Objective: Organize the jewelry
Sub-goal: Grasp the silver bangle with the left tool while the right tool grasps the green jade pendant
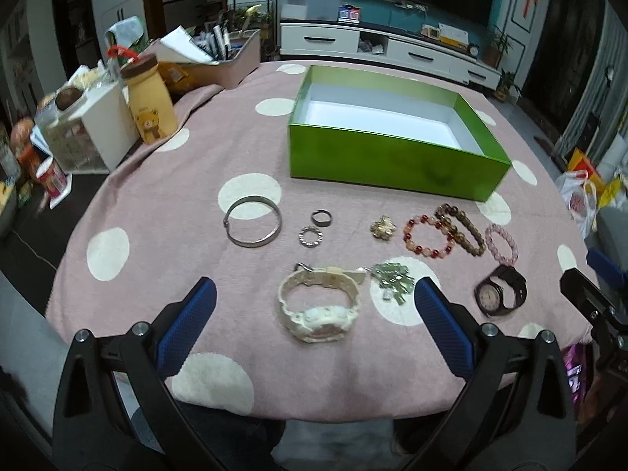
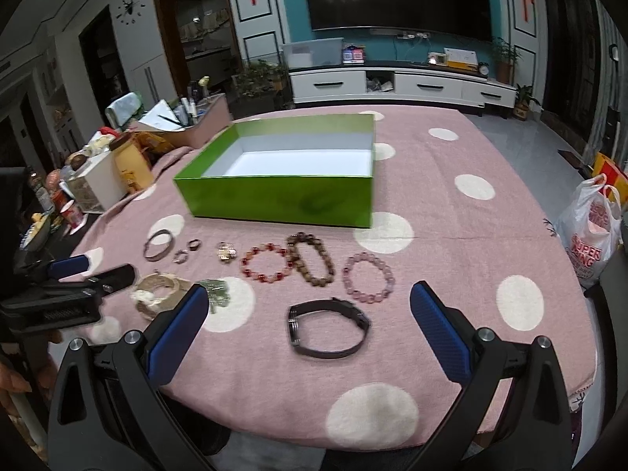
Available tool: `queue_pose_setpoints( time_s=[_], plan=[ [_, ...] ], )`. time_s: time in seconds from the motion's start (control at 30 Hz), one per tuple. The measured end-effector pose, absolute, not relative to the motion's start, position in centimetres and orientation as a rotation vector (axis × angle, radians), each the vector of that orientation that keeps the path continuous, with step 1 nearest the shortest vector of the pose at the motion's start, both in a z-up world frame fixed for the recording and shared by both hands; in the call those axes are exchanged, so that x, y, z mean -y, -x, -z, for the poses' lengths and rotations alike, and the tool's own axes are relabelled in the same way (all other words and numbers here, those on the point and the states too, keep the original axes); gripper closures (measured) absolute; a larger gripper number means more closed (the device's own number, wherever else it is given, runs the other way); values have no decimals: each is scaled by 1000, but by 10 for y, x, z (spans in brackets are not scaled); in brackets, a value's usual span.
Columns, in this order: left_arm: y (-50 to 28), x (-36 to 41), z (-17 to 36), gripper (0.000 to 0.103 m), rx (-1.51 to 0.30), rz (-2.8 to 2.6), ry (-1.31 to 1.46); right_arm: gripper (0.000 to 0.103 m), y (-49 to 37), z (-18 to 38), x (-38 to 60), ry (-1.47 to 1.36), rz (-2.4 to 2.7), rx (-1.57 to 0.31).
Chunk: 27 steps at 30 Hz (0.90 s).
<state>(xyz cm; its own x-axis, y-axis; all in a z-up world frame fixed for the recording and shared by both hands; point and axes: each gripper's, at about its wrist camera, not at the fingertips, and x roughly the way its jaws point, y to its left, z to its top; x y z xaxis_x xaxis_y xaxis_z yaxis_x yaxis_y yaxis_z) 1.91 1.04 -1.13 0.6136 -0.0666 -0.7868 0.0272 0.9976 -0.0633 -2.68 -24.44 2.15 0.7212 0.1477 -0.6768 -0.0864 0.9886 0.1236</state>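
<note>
a pink fleecy tablecloth (image 1: 243,149) with cream dots fills most of both views. the green box (image 1: 392,165), glossy outside and white inside, sits open and holding nothing in the upper middle of the left wrist view, beyond the jewelry. in the upper left stand a yellow bear bottle (image 1: 151,104) and a white container (image 1: 94,125), off the cloth's edge.

the left gripper (image 1: 314,306) stands wide open, gripping nothing, its blue ribbed pads on either side of the cream watch (image 1: 320,306) low in the frame. the right gripper (image 2: 310,314) is equally wide, empty, flanking the black watch (image 2: 327,327).

across the middle lie a silver bangle (image 1: 253,223), a red bead bracelet (image 1: 428,235), a brown bead bracelet (image 1: 461,228), a pink bead bracelet (image 1: 501,243), green stone pieces (image 1: 392,276), a gold brooch (image 1: 384,227) and two small rings (image 1: 316,227), all apart from the box.
</note>
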Motion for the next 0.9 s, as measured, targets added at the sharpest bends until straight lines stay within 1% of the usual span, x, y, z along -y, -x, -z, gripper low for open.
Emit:
queue_pose_setpoints(
  time_s=[0.2, 0.37, 0.47, 0.5, 0.6, 0.7, 0.73, 0.77, 0.83, 0.9],
  plan=[
    [-34, -49, 29, 2, -955, 9, 170, 1, 19, -6, 267, -125, -92, -762],
    [-41, -64, 42, 2, -996, -10, 220, 2, 13, 8, 275, -138, -108, -777],
    [-45, -60, 47, 2, -1006, 4, 218, 10, 8, 15, 270, -147, -150, -798],
    [-47, -59, 48, 2, -1007, 11, 216, 15, 7, 17, 267, -144, -170, -801],
    [-52, -55, 51, 2, -1010, 15, 207, 22, 3, 21, 252, -127, -251, -808],
    [-57, -54, 53, 2, -1012, 16, 206, 33, 0, 26, 227, -94, -354, -823],
    [-59, -55, 54, 3, -1011, 13, 205, 36, -2, 28, 216, -72, -392, -832],
    [-62, -57, 55, 4, -1010, 9, 205, 42, -4, 31, 206, -54, -419, -841],
    [-67, -61, 58, 9, -1013, -2, 211, 53, -11, 38, 186, -18, -473, -866],
    [-73, -66, 61, 13, -1016, -20, 210, 60, -18, 44, 170, 1, -507, -896]
  ],
)
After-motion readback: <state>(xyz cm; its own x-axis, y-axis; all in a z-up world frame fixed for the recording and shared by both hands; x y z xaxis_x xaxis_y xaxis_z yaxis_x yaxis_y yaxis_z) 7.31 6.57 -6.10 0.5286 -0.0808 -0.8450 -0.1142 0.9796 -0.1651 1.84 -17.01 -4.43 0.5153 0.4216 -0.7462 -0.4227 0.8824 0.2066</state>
